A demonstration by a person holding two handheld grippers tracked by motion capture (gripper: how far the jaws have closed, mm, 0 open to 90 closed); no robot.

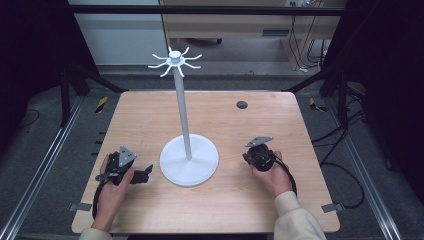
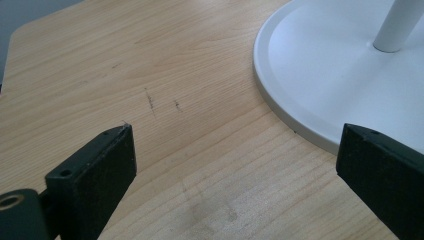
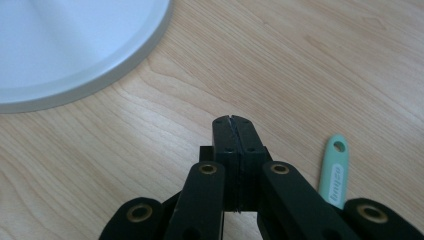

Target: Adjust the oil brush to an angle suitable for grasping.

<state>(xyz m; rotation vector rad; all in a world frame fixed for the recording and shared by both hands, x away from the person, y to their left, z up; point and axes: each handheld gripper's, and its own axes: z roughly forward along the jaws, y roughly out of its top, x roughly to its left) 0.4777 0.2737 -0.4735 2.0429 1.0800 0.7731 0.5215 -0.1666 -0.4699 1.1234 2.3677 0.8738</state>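
A smooth white stand point(image 1: 188, 159) with a round flat base, a thin pole and curly hooks on top sits in the middle of my pale wood table point(image 1: 150, 115). My left gripper point(image 2: 235, 165) lies low by the base, jaws wide apart and empty. My right gripper point(image 3: 234, 125) points down, jaws pressed together on nothing, beside a mint green handle point(image 3: 336, 172) with writing too blurry to read.

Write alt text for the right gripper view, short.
The right tongs are shut with nothing between their black jaws, pointing across a light wooden table. The rim of a white round stand base fills the upper left, and a small mint-green tag with a hole lies on the wood just right of the tongs.
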